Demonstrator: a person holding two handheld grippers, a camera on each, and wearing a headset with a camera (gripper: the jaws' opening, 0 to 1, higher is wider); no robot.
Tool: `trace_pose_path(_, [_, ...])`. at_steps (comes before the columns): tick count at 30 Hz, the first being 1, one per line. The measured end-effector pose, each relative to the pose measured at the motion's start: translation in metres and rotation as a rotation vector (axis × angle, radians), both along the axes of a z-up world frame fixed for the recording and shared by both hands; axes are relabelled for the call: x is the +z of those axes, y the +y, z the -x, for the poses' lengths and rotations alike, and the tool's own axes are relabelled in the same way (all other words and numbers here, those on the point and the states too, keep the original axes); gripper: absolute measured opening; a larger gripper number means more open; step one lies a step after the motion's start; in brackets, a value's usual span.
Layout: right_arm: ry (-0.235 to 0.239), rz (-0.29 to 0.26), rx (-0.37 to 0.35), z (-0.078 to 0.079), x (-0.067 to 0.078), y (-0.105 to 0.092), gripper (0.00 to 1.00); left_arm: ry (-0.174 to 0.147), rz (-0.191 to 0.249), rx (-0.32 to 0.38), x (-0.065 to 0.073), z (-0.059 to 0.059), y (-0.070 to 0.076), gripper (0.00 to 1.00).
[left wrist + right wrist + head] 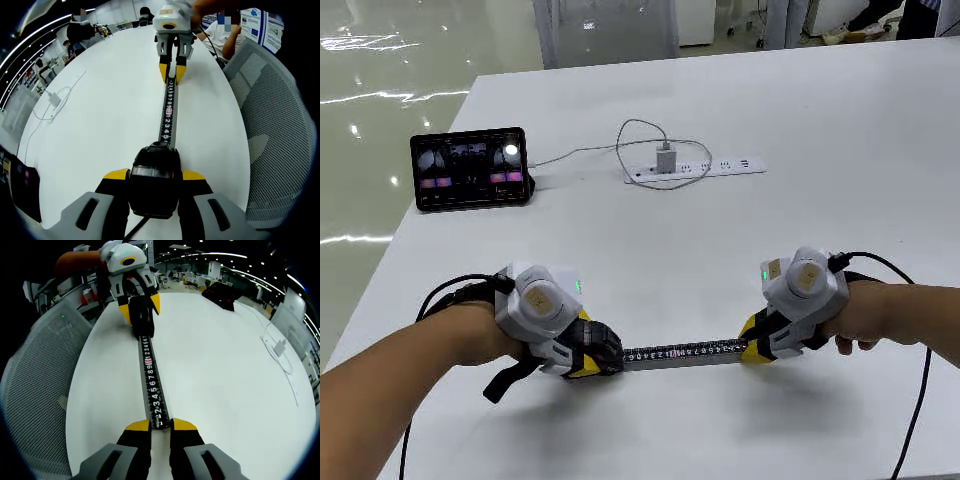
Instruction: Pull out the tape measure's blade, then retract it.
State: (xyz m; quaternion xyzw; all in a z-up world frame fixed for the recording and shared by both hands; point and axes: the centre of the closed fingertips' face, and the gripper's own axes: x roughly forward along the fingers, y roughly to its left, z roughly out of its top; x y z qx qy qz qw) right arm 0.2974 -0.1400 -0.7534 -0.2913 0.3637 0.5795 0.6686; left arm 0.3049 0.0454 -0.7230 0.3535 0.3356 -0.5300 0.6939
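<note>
Nearest, at the left, the left gripper has its fingers clamped on the sides of the black case. At the right, the right gripper has its fingers closed on the tip of the blade, which lies drawn out along the desk between them. The case looks solid and easy to hold. The blade looks thin, springy and slick, and likely to snap back. The tablet, power strip and cable sit far off, clear of the work.

Bright, even overhead light is washing the table, throwing only soft shadows. Glare is streaking the floor. Fisheye distortion is bending both gripper views' edges, where ceiling lights are glowing.
</note>
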Motion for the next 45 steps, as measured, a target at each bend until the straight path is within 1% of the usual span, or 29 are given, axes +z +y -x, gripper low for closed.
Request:
trace_pose_path(20, [-0.002,-0.005,-0.024,-0.001,0.000,-0.013,0.09,0.001,-0.003,0.001,0.000,0.000,0.001,0.32])
trace_pose_path(45, [0.001,0.018,-0.025,-0.002,0.000,-0.025,0.09,0.002,-0.002,0.004,0.000,-0.001,0.001,0.32])
